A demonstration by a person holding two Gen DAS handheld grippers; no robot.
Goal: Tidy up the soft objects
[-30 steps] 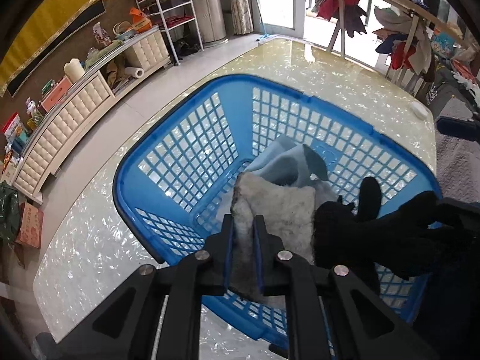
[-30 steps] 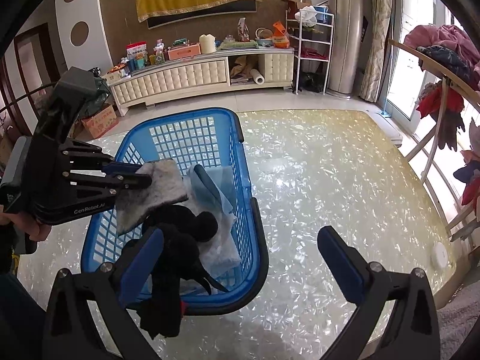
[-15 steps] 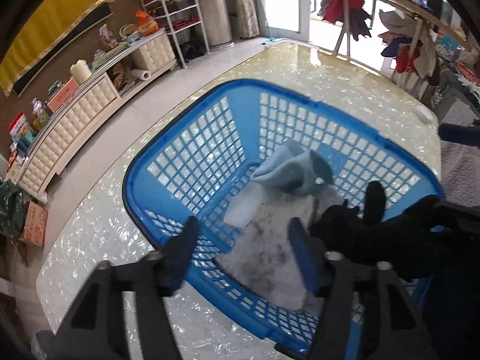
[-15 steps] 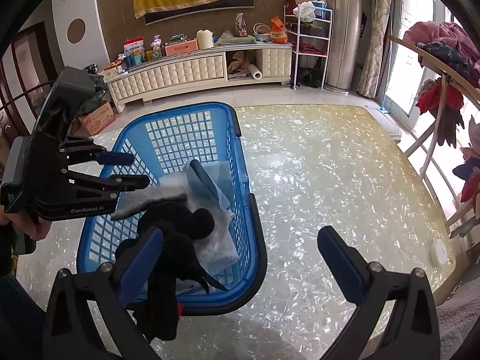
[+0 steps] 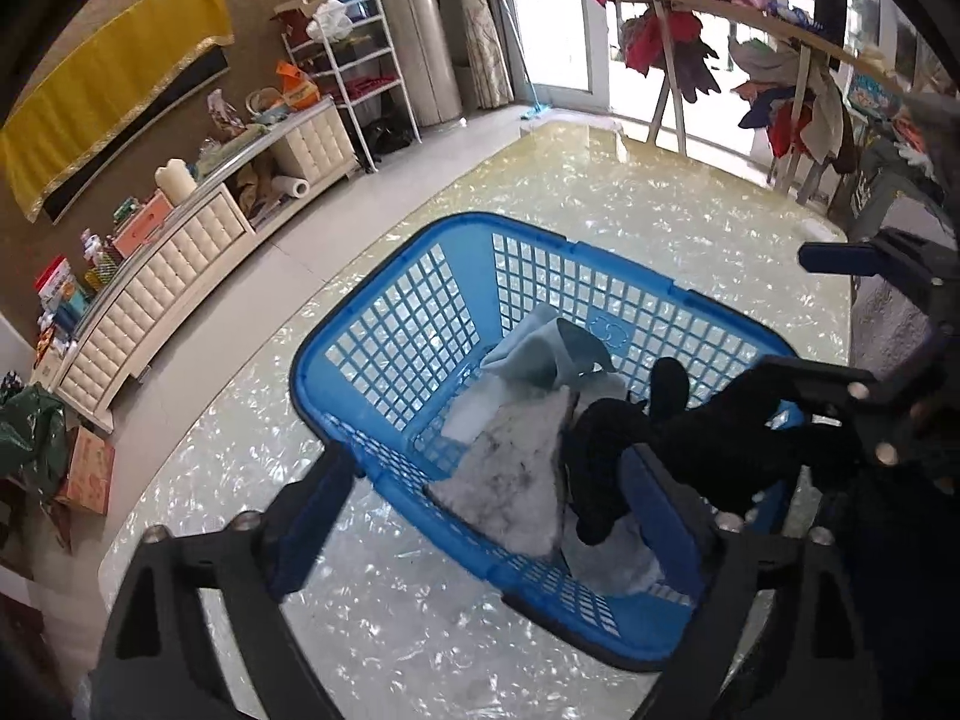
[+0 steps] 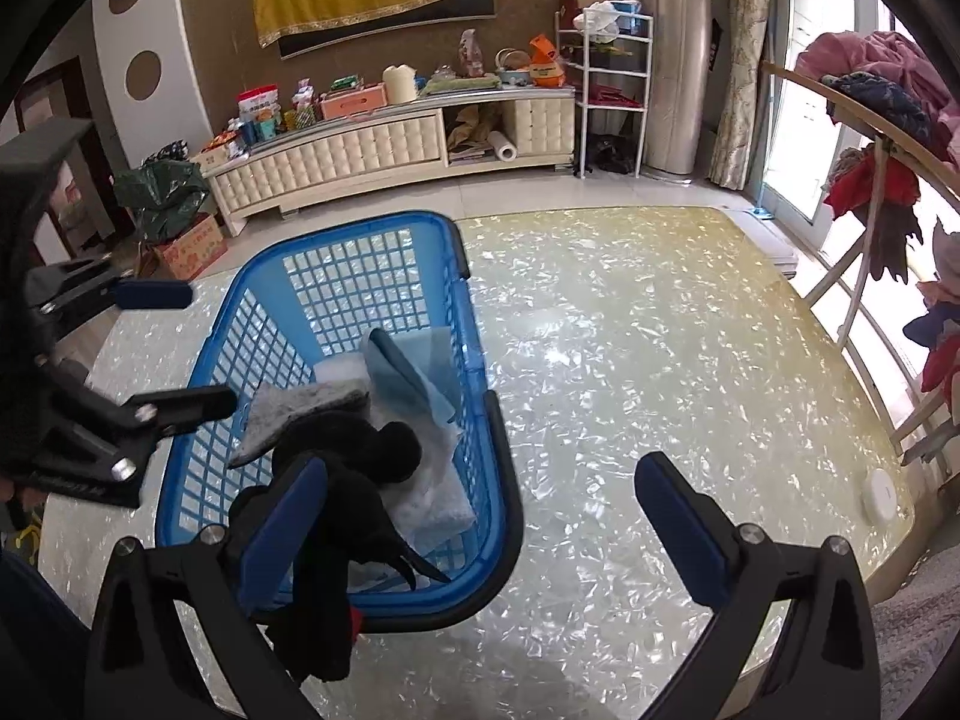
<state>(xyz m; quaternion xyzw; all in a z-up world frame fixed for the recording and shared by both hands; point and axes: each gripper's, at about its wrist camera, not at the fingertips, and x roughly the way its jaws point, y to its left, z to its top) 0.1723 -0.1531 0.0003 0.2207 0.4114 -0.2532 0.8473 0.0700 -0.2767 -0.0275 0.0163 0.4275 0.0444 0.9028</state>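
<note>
The left gripper [image 6: 174, 354] stands at the left edge of the right wrist view, above the near-left rim of the blue basket [image 6: 480, 480], angled downward toward the basket interior. Its jaws have just been opening and now stand spread wide, with nothing pinched between them; its blue pads [image 6: 153, 294] are rectangular and smooth, mounted on black angular link arms with bright metal pins. Directly below it, inside the basket, lies the grey felt cloth [image 6: 300, 411], a flat matted piece with a fuzzy nap, resting partly on a white foam-like pad [image 6: 435, 504] and beside a folded light blue cloth [image 6: 408, 372] of smoother weave. The basket is rigid moulded plastic with square lattice walls and a dark rim section along its right and near sides; it stands on a glossy table top [image 6: 660, 360] with a pearly flake pattern. The black soft item [image 6: 354, 480], a limp dark knit or plush mass, drapes over the near end of the basket and over the left finger of the right gripper [image 6: 480, 516]. The right gripper points downward, its jaws spread wide and not pressing on the black item; whether that item hangs from the finger or only lies against it cannot be determined.
</note>
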